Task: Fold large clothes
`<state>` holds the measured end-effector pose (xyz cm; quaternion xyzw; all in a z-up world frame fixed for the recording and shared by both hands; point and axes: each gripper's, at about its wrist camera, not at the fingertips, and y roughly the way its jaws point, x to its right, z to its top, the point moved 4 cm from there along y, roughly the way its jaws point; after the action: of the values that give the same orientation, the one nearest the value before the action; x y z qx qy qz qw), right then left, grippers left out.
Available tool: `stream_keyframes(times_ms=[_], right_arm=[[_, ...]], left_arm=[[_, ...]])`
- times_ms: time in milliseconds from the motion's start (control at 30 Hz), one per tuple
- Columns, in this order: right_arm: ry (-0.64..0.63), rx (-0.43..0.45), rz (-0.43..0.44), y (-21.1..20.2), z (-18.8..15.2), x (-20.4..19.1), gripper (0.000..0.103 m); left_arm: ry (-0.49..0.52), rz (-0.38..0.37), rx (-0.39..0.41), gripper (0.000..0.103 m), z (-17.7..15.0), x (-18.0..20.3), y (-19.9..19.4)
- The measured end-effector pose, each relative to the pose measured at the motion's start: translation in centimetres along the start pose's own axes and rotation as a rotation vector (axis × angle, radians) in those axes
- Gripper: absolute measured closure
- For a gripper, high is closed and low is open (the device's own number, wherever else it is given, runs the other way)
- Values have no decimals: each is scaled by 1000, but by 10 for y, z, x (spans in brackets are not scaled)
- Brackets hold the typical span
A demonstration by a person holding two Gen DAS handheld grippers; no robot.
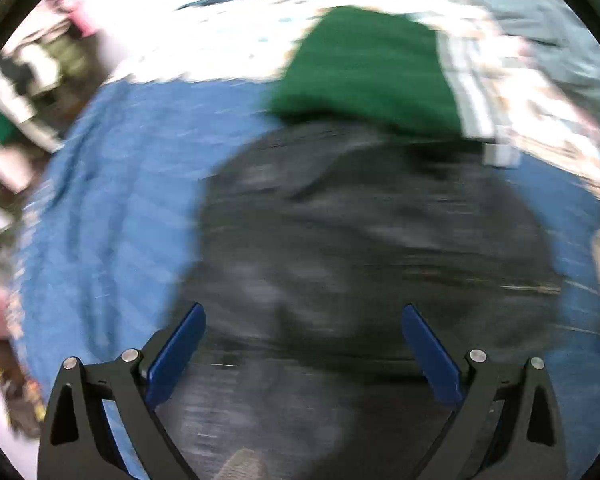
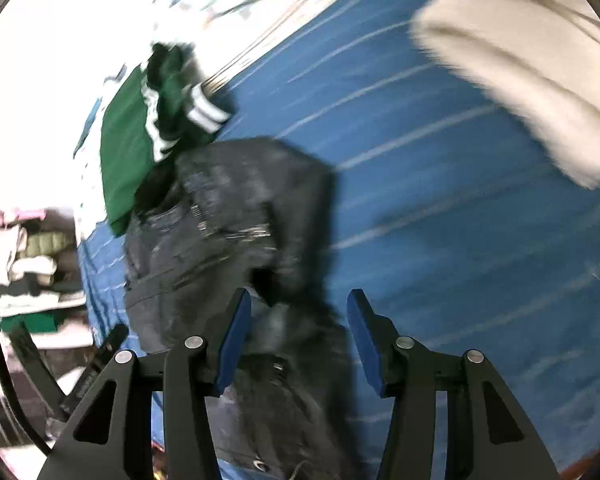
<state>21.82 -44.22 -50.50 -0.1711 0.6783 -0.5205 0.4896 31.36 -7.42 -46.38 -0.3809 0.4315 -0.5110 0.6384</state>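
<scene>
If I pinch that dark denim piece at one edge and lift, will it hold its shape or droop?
The dark denim garment lies rumpled in soft folds on the blue bedspread, so it will probably droop and trail. Its thick seams suggest it is fairly heavy, so a thin edge pinch may slip. Unlikely to slide freely: the quilted spread looks grippy.

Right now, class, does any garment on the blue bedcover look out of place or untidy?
Yes. The dark jeans lie bunched rather than flat on the blue bedcover, overlapping the green garment, whose striped cuff sticks out. Both pictures are blurred, so finer details stay unclear.
</scene>
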Motion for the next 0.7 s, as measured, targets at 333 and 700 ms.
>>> stream_keyframes(times_ms=[333, 700], right_arm=[[-113, -66, -95, 68, -9, -38, 96], [-49, -157, -292, 72, -33, -9, 85]], left_arm=[[-91, 142, -41, 3, -6, -74, 58], [-41, 72, -108, 0, 6, -69, 137]])
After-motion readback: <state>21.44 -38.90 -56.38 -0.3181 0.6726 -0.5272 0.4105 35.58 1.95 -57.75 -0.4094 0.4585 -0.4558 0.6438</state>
